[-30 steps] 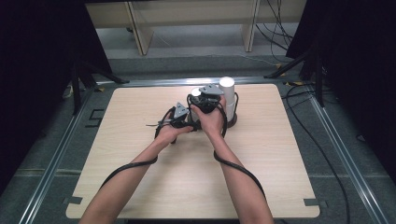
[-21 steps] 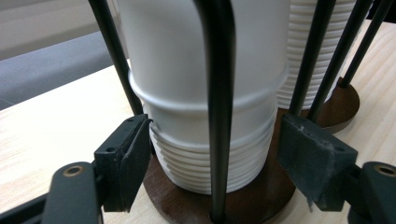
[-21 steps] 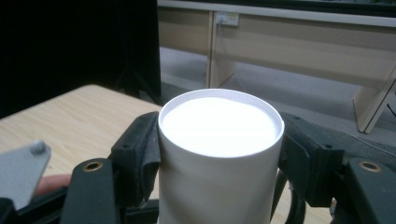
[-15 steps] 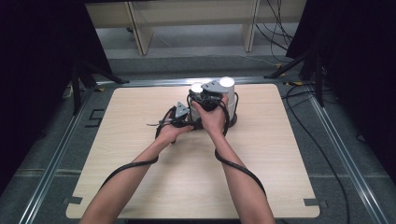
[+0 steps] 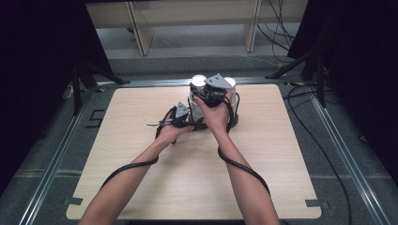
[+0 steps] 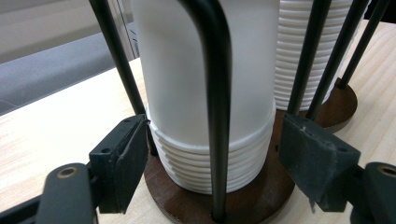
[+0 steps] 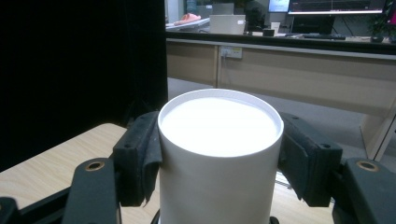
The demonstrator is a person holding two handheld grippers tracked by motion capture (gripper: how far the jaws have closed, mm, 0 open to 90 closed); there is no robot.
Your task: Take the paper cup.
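we work at a cup rack standing near the far edge of the tabletop, a little right of its middle. the rack has a dark wooden base and black wire rods, and it holds two stacks of inverted white cups

the right gripper sits at the top of the near stack; its pads press both sides of the top cup, so we judge it closed on that cup. the left gripper is low, at the base; its jaws stand open on either side of the stack's bottom rims, the left pad close to or touching a rod, the right pad apart from the cups

the step in hand looks like drawing the top cup off the stack. to do it well:

- keep the right grip light, since a thin cup wall will likely buckle under a hard squeeze
- lift straight up along the rods; a tilt may jam the rim against them
- brace the rack low with the left gripper, on the base or a rod, so the rack does not rise with the cup
- check that only one cup comes away; nested cups tend to cling together
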